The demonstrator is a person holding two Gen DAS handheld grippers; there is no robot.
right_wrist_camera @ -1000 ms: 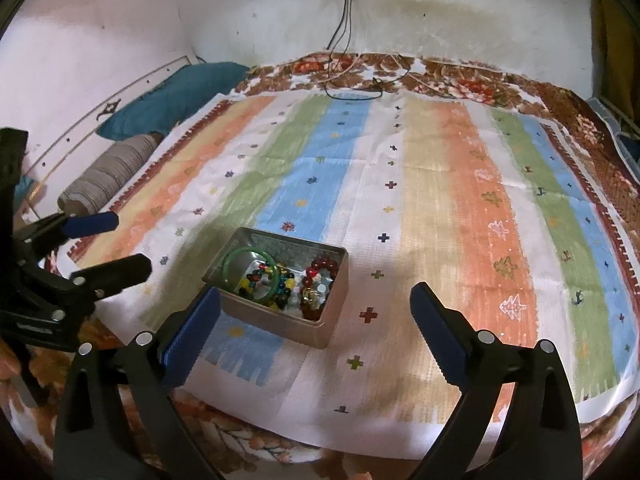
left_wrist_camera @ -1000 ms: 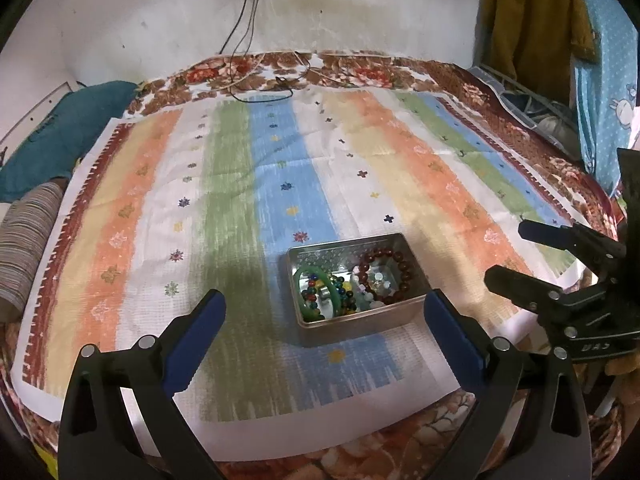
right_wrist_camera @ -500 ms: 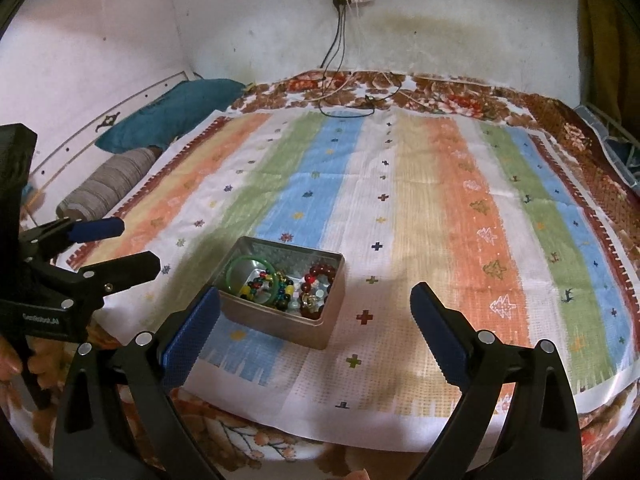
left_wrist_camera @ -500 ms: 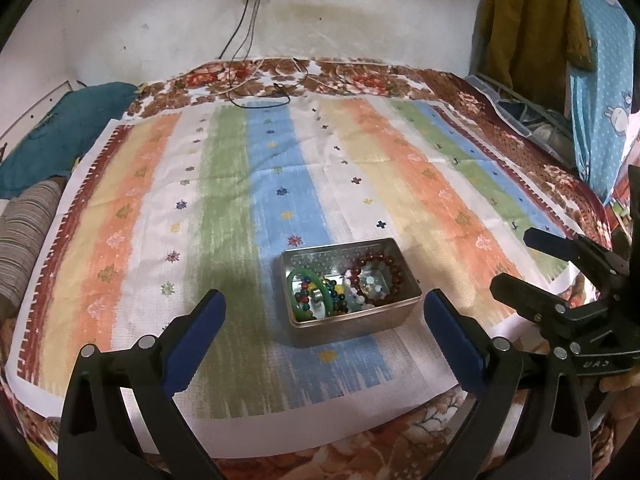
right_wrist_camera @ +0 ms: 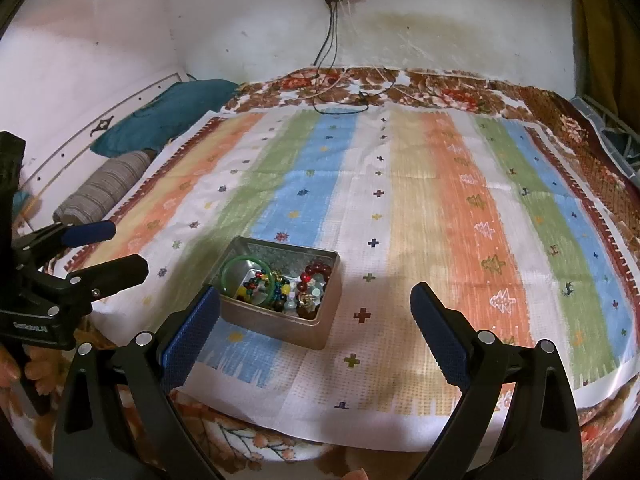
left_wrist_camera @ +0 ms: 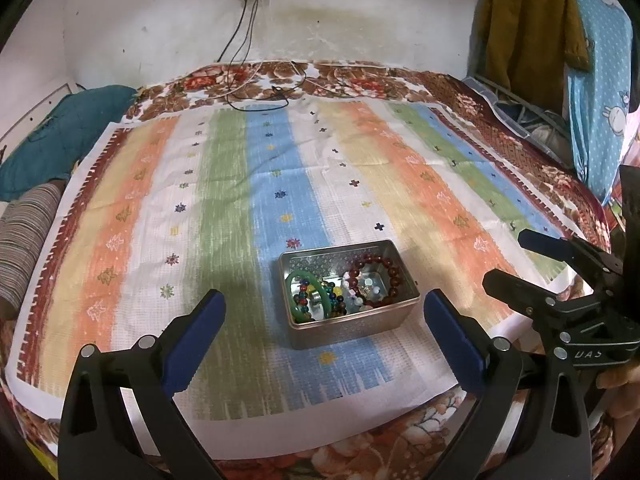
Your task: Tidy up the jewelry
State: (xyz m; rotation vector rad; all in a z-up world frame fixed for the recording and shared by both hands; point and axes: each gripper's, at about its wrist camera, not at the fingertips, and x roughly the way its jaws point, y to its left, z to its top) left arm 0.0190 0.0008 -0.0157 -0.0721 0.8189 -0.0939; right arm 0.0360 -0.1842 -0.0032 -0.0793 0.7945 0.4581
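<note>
Left tool (left_wrist_camera: pixel 325 330) is hovering low over the near edge of the bed, jaws spread wide, gripping nothing. Right tool (right_wrist_camera: pixel 316 332) is hanging alongside, likewise wide open and empty. A striped cloth (left_wrist_camera: pixel 224 184) is lying over a floral blanket (left_wrist_camera: pixel 360 80); a stained white wall (left_wrist_camera: pixel 160 20) is standing behind, cables (left_wrist_camera: pixel 240 40) dropping from a socket. The tin (left_wrist_camera: pixel 352 326) is sitting on the cloth near its front edge, long axis running left-right, open top facing up, holding a green bangle (left_wrist_camera: pixel 298 300) and bead bracelets (left_wrist_camera: pixel 390 274).
</note>
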